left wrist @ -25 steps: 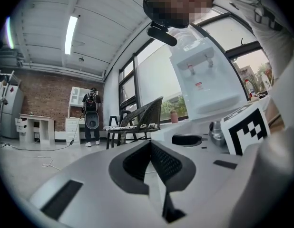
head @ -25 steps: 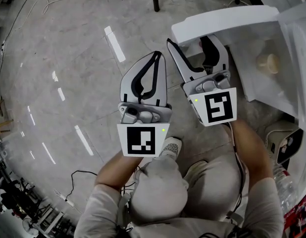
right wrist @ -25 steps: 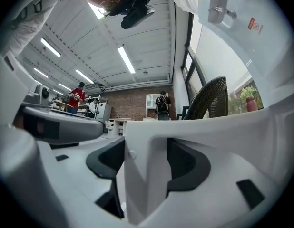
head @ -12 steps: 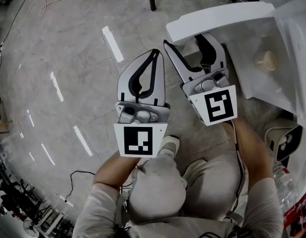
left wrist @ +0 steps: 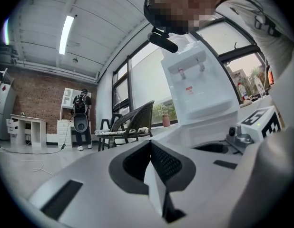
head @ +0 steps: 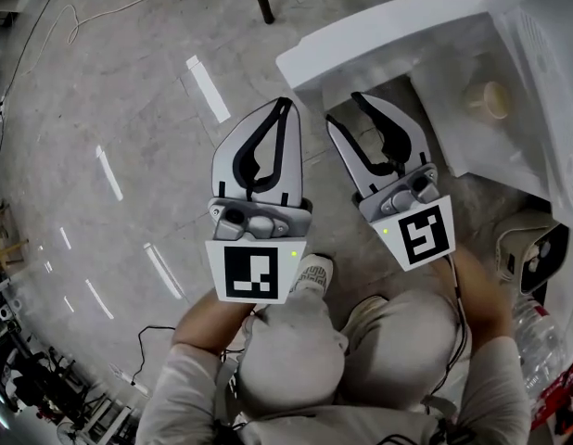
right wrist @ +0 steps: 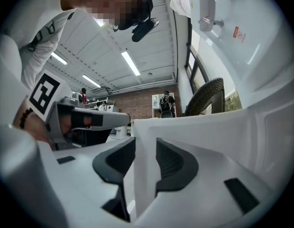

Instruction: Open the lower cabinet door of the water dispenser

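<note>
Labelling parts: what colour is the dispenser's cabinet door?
White; the cabinet door shows best in head view.

Cabinet door (head: 388,40): white plastic, smooth; I read a soft sheen on its outer face.
Water dispenser (left wrist: 197,80): white moulded plastic, glossy on the front panel.
Left tongs (head: 286,106): pale grey plastic shell, smooth and matt.
Pads (left wrist: 171,163): black, rubber-like, finely ribbed, matt.
Marker cube (head: 256,272): flat white faces with matt black print.
Floor (head: 129,109): grey, stone-look, polished; I see it is glossy enough to mirror the ceiling lights.
Chair (left wrist: 130,122): dark woven wicker, rough texture.
Wall (left wrist: 37,87): bare brick, rough, matt.
Trousers (head: 402,336): light cloth, matt, softly creased.
</note>
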